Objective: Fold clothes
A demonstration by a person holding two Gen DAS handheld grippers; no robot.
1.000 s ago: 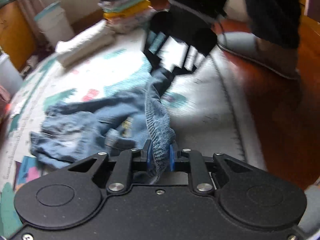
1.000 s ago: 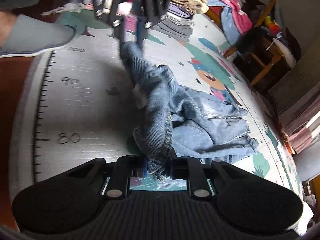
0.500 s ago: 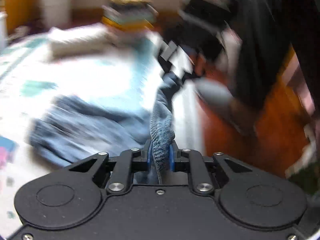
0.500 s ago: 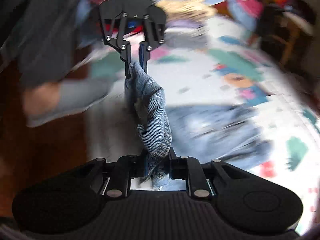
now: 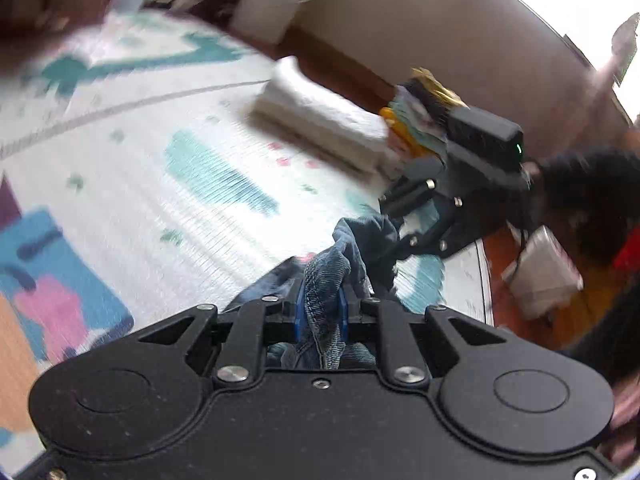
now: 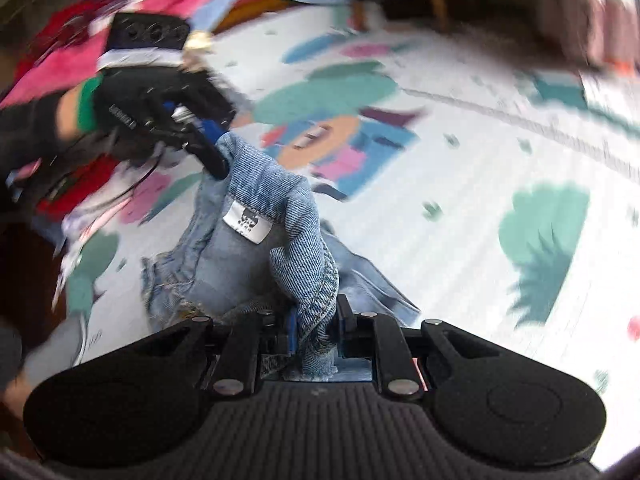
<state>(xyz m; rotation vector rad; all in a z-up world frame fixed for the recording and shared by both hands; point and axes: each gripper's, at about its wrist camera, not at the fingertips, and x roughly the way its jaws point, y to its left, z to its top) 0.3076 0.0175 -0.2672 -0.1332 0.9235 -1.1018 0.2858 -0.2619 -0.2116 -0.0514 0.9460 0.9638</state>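
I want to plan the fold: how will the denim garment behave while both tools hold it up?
The denim garment is probably floppy: it sags and bunches between the left tool and the right tool. Its thick hem may give a firm, non-slippery grip. The hanging part would likely swing.

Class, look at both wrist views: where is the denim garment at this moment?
The denim garment hangs above the play mat, one edge clamped in the right gripper, another in the left gripper.
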